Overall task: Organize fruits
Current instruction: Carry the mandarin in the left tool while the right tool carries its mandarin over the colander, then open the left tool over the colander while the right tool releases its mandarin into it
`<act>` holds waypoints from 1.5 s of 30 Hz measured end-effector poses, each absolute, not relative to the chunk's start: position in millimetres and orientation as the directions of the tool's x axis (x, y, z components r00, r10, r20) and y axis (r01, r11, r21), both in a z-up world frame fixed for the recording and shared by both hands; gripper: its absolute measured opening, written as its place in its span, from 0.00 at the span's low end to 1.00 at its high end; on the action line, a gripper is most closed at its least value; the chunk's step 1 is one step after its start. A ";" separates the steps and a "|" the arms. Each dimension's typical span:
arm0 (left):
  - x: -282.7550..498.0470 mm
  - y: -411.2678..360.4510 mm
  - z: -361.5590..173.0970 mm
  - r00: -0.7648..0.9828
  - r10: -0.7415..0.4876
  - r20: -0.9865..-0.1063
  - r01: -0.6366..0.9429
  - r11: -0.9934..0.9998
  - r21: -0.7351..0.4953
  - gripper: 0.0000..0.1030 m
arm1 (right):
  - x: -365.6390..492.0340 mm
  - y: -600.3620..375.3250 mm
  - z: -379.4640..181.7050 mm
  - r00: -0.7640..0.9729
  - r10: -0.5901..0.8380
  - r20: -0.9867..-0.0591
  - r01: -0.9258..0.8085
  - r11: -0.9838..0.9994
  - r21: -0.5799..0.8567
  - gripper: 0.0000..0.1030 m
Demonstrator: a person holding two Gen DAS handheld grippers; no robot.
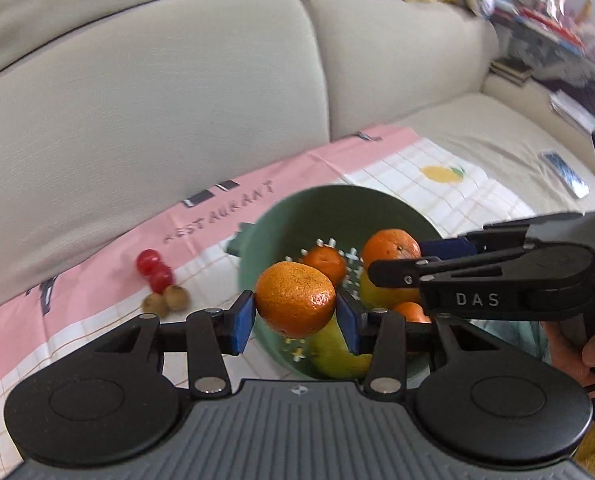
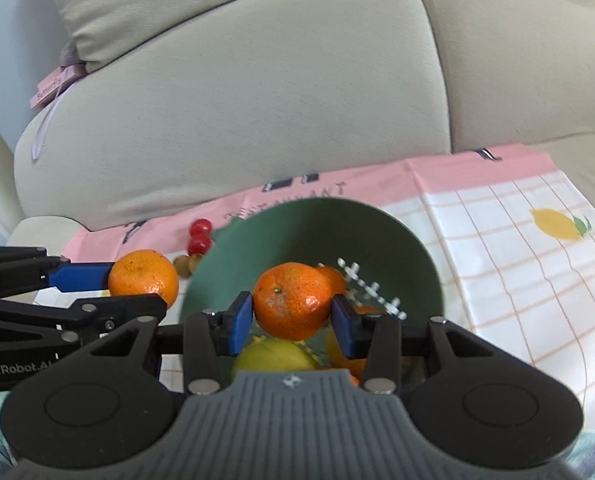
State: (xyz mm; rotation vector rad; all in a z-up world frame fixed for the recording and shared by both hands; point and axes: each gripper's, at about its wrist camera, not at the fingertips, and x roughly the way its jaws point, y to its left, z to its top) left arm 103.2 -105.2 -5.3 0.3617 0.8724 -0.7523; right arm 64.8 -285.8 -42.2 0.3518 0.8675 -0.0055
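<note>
My left gripper (image 1: 295,314) is shut on a mandarin (image 1: 295,300), held above the near left rim of a green bowl (image 1: 325,198). My right gripper (image 2: 292,316) is shut on a second mandarin (image 2: 291,300), held over the bowl (image 2: 317,228). Each gripper shows in the other's view: the right one (image 1: 393,258) with its mandarin (image 1: 391,245), the left one (image 2: 137,290) with its mandarin (image 2: 143,278) just left of the bowl. Inside the bowl lie a small mandarin (image 1: 324,262), more orange fruit and a yellow-green fruit (image 2: 273,356).
The bowl stands on a pink and checked cloth (image 1: 397,164) spread on a beige sofa seat. Left of the bowl lie two red cherry tomatoes (image 1: 153,270) and two small brown fruits (image 1: 165,300). A phone (image 1: 565,172) lies at the right. A hand (image 1: 593,344) holds the right gripper's handle.
</note>
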 end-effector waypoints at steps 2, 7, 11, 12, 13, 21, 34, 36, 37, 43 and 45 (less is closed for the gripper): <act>103.1 -115.8 -11.9 0.403 -0.427 -0.810 0.737 0.676 0.010 0.48 | 62.4 -289.3 -44.0 0.655 0.125 -0.745 0.151 0.945 0.291 0.39; 112.2 -134.7 -28.9 0.379 -0.371 -0.848 0.735 0.677 0.032 0.48 | 62.1 -296.8 -52.4 0.666 0.132 -0.734 0.164 0.934 0.317 0.39; 119.1 -146.6 -40.4 0.360 -0.336 -0.870 0.737 0.674 0.045 0.48 | 63.9 -301.6 -61.7 0.667 0.133 -0.733 0.184 0.924 0.335 0.39; 120.9 -148.7 -43.3 0.356 -0.328 -0.875 0.736 0.676 0.046 0.48 | 64.7 -303.1 -63.6 0.666 0.133 -0.734 0.188 0.922 0.338 0.39; 122.5 -150.3 -45.7 0.353 -0.319 -0.880 0.733 0.679 0.047 0.48 | 65.4 -304.3 -65.3 0.667 0.133 -0.734 0.190 0.921 0.339 0.39; 135.1 -152.5 -62.2 0.324 -0.271 -0.906 0.715 0.698 0.047 0.48 | 71.9 -306.0 -75.7 0.661 0.139 -0.737 0.189 0.920 0.343 0.39; 134.7 -148.9 -66.2 0.328 -0.269 -0.905 0.696 0.717 0.040 0.50 | 74.3 -292.6 -75.4 0.670 0.096 -0.736 0.154 0.952 0.264 0.39; 131.7 -147.6 -64.2 0.344 -0.270 -0.899 0.695 0.717 0.050 0.50 | 73.6 -290.9 -74.3 0.673 0.094 -0.734 0.148 0.955 0.258 0.39; 130.0 -146.5 -62.7 0.351 -0.272 -0.896 0.697 0.715 0.056 0.52 | 73.5 -290.1 -74.0 0.674 0.094 -0.733 0.145 0.956 0.256 0.39; 117.3 -139.1 -46.9 0.376 -0.292 -0.879 0.718 0.692 0.077 0.55 | 75.2 -285.3 -73.8 0.680 0.089 -0.728 0.136 0.960 0.245 0.39; 113.9 -132.8 -39.5 0.391 -0.304 -0.869 0.715 0.695 0.079 0.56 | 75.2 -284.5 -74.1 0.680 0.093 -0.728 0.131 0.961 0.245 0.39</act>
